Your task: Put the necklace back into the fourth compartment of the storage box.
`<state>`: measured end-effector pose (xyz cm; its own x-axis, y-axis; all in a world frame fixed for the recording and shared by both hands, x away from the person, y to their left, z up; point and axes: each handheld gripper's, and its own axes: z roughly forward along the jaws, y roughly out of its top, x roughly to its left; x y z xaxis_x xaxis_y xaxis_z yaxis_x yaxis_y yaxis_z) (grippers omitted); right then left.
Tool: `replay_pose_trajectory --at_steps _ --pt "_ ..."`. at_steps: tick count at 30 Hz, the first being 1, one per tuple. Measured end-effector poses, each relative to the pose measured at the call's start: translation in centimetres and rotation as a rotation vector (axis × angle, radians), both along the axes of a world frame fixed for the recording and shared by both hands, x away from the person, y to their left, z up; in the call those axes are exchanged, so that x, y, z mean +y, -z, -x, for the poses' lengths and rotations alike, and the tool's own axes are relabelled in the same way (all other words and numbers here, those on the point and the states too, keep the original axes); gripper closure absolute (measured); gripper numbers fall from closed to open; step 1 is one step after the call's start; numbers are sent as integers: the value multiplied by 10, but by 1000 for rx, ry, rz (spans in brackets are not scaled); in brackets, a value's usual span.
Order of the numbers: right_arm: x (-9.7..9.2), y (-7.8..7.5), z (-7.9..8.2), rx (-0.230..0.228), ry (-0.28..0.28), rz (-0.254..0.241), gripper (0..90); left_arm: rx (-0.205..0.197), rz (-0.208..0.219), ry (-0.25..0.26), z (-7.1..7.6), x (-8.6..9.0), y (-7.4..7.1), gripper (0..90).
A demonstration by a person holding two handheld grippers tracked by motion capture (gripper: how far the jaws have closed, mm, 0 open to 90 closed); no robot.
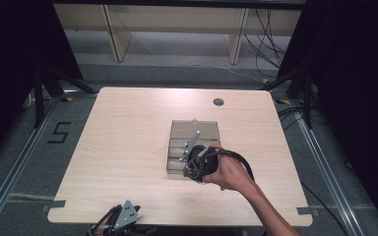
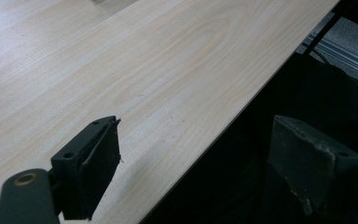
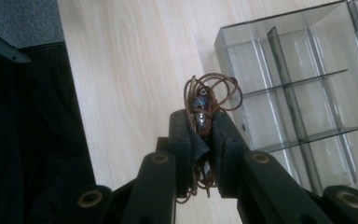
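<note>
The right hand-held gripper [image 3: 204,128] is clenched on a small bundle of thin brown wire [image 3: 210,93], pinched between its two black jaws. Loops of the wire stick out past the jaw tips, and more strands hang below them. In the right gripper view, a clear plastic organiser box [image 3: 303,88] lies on the bench just beside the wire, divided by thin walls into several compartments. The wire is held above the bench surface next to the box's near corner, not inside any compartment. In the high view, the right hand [image 1: 226,172] holds its hand-held gripper [image 1: 193,160] over the near edge of the box [image 1: 195,129], which sits near the middle of the pale wooden bench [image 1: 128,147].

The left hand-held gripper [image 2: 200,163], well apart from the box, hangs at the bench's near edge, released, with nothing between its jaws.
</note>
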<state>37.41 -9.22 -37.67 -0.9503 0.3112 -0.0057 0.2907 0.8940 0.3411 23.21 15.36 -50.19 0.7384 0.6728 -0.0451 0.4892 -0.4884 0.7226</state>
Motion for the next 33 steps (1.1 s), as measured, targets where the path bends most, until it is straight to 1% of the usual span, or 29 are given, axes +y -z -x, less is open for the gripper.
replay_pose_trajectory --at_steps 1,2,5,6,7,8,9,10,11,13,14,15,16,17,18,19,20,21,25,26,28,29,30,31,32,33 --pt "4 -2 -6 -9 -6 -10 804 0 -2 1 0 0 0 159" --pt "4 -2 -6 -9 -6 -10 804 0 -2 1 0 0 0 159" --pt "11 -3 -17 -10 2 1 803 0 3 1 0 0 0 159" --pt "11 -3 -17 -10 2 1 803 -2 9 -1 0 0 0 159" --pt "12 -3 -20 -9 10 0 803 -16 -8 15 -1 1 -1 159" --pt "13 -2 -23 -12 -6 -4 803 -2 6 2 0 0 0 159" --pt "15 -2 -26 -6 8 1 803 1 12 -1 0 0 0 159" --pt "18 0 -30 0 8 3 803 3 15 2 0 0 0 159" --pt "18 0 -30 0 8 3 803 3 15 2 0 0 0 159" --pt "23 2 -37 9 18 8 803 -13 1 10 -1 1 -1 159" --pt "23 2 -37 9 18 8 803 -13 1 10 -1 1 -1 159" --pt "27 4 -42 14 24 10 803 -26 -18 14 -2 2 -1 159" --pt "27 4 -42 14 24 10 803 -26 -18 14 -2 2 -1 159" --pt "28 4 -43 17 26 12 803 -16 -2 12 -1 1 -1 159" --pt "32 6 -47 18 29 13 803 -18 -6 18 -1 2 -1 159" --pt "34 7 -49 22 38 17 803 -7 6 8 -1 1 0 159" --pt "34 7 -49 22 38 17 803 -7 6 8 -1 1 0 159" --pt "39 10 -52 26 32 18 803 0 -4 7 -1 1 0 159" --pt "44 13 -58 27 32 13 803 1 3 6 0 1 -1 159" --pt "49 17 -60 39 33 17 803 -4 5 4 0 1 -1 159" --pt "50 18 -61 42 32 15 803 -7 1 5 0 1 -1 159" --pt "51 21 -66 24 22 34 803 -17 -9 20 -1 2 -2 159" --pt "53 23 -67 36 37 38 803 -4 8 3 0 1 -1 159" --pt "53 24 -69 34 28 43 803 -4 8 3 0 1 -1 159" --pt "54 25 -70 36 40 49 803 -6 1 5 0 1 -1 159" --pt "55 27 -71 42 44 40 803 -11 0 9 0 2 -2 159"
